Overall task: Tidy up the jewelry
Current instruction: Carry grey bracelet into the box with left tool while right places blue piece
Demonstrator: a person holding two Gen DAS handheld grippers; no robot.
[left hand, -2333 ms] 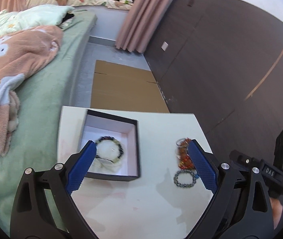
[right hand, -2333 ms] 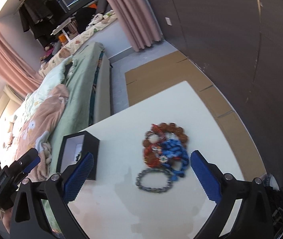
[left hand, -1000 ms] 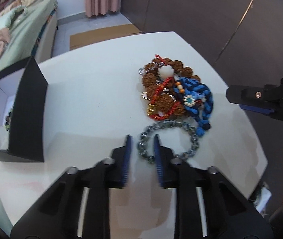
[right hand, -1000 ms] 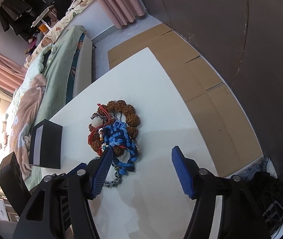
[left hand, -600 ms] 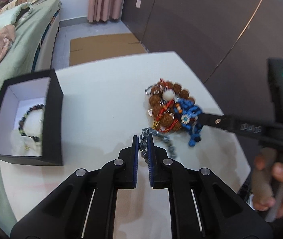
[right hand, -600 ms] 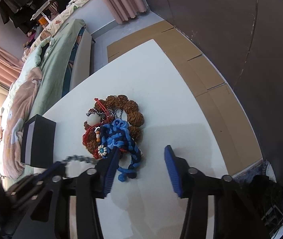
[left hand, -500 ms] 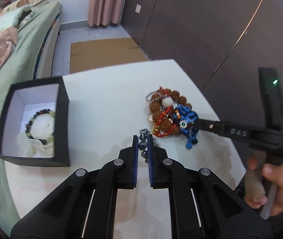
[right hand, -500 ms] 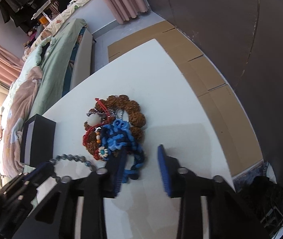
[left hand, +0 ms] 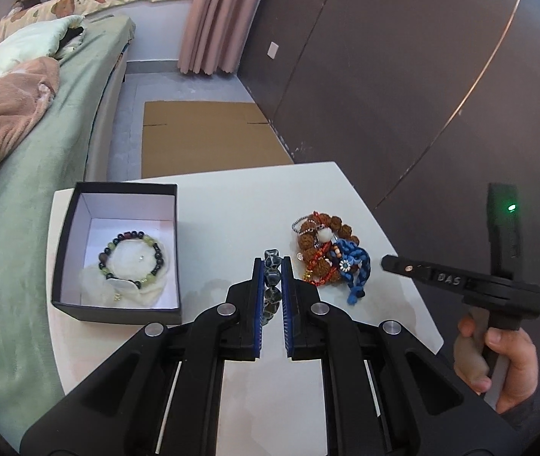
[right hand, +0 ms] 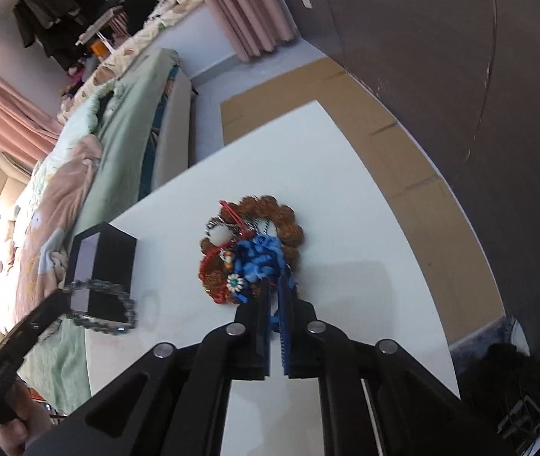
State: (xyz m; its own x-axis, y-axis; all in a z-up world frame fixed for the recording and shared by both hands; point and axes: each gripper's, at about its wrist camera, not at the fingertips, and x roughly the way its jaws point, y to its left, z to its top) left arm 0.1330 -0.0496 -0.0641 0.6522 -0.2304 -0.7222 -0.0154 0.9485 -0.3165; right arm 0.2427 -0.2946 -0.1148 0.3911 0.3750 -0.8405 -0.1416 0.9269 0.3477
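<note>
Left gripper (left hand: 272, 288) is clamped on the dark grey-green beaded bracelet (left hand: 272, 279), which could slip short of the black white-lined box (left hand: 80, 311), while the right gripper's (right hand: 274, 317) jaws are opening around a blue braided cord (right hand: 260, 262) that could drag the tangled pile (right hand: 251, 243).

The counter (left hand: 232, 205) was plain white. The square cardboard box (left hand: 118, 315) was black outside and white inside, holding a green-and-dark beaded bracelet (left hand: 131, 256). A mottled grey-green stone-bead bracelet (left hand: 272, 277) sat between blue tool pads (left hand: 258, 296). The tangled jewelry pile (right hand: 254, 250) mixed brown seed beads, red cord and blue braid.
</note>
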